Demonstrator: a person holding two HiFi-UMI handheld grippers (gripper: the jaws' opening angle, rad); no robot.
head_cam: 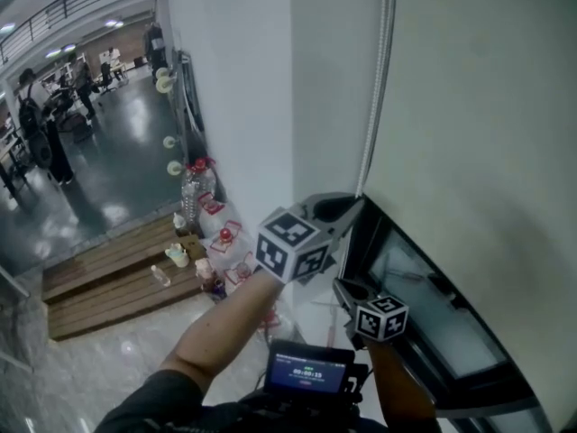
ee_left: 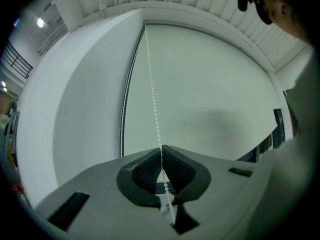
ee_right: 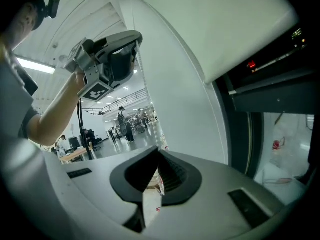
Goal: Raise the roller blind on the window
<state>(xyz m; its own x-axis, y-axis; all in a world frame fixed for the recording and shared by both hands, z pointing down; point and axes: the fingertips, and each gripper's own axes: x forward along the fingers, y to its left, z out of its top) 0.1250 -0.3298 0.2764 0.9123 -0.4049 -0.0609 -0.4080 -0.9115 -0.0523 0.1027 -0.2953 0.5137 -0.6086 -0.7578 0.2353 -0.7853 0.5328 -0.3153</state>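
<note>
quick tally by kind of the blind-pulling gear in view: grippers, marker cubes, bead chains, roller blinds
grippers: 2 (left gripper, right gripper)
marker cubes: 2
bead chain: 1
roller blind: 1
total: 6

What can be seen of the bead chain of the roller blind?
The bead chain is a thin string of small white beads, plastic by its look. It hangs taut and almost straight down in front of the pale roller blind, starting near the blind's upper left corner. The left gripper is shut on it: the dark ribbed pads pinch it, and a short piece shows below them.
</note>
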